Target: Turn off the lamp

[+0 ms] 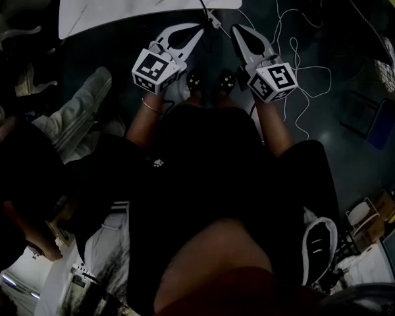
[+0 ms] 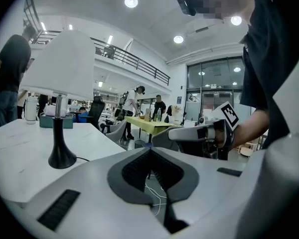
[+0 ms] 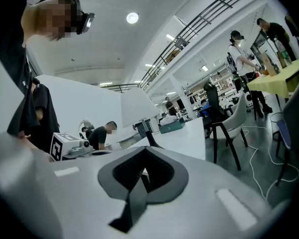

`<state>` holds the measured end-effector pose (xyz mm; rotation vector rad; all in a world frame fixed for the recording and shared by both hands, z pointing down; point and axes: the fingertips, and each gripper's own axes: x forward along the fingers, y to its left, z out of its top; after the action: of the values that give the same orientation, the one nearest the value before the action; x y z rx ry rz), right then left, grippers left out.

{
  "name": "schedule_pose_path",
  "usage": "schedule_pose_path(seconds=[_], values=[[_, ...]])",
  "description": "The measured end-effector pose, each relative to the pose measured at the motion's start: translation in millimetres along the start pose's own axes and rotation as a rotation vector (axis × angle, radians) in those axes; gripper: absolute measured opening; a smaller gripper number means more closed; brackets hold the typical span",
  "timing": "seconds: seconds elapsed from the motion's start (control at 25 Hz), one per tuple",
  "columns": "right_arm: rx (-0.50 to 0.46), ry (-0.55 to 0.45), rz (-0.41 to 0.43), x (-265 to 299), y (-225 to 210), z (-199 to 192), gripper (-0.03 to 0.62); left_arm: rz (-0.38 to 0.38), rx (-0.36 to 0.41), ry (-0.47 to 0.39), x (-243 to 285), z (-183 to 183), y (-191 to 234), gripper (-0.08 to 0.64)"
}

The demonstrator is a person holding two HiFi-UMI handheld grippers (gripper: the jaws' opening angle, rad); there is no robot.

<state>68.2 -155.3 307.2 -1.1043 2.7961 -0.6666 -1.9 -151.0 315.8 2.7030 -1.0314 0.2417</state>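
The lamp (image 2: 62, 63) has a white shade on a thin stem and a black flared base (image 2: 62, 156). It stands on the white table (image 2: 20, 138), to the left of and beyond my left gripper (image 2: 150, 158). In the right gripper view the lamp (image 3: 137, 108) is straight beyond my right gripper (image 3: 144, 163). Both grippers are held up side by side, near the table's edge, and touch nothing. The left gripper (image 1: 201, 28) and the right gripper (image 1: 237, 30) each have their jaws shut with nothing between them. A black cable (image 1: 201, 5) runs from the lamp base off the table edge.
White cables (image 1: 296, 51) lie looped on the dark floor to the right. Chairs (image 3: 229, 118) stand beside the table. Further off there is a yellow table (image 2: 149, 121) with people standing by it. Another person stands at the far left (image 2: 7, 78).
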Motion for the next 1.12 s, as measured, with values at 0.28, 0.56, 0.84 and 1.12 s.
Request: schedule_pose_path(seconds=[0.28, 0.56, 0.84, 1.12], values=[[0.019, -0.036, 0.083, -6.9, 18.3, 28.2, -0.001, 0.015, 0.021, -0.027, -10.8, 22.8, -14.7, 0.006], [0.017, -0.038, 0.140, -9.0, 38.0, 43.5, 0.000, 0.062, 0.021, -0.071, -24.3, 34.3, -8.1, 0.006], [0.024, -0.040, 0.154, -11.9, 40.5, 50.0, 0.000, 0.076, 0.001, -0.084, -23.9, 37.1, -4.0, 0.006], [0.017, -0.034, 0.164, -12.6, 36.7, 50.3, -0.002, 0.082, -0.006, -0.095, -19.8, 38.1, -3.5, 0.006]])
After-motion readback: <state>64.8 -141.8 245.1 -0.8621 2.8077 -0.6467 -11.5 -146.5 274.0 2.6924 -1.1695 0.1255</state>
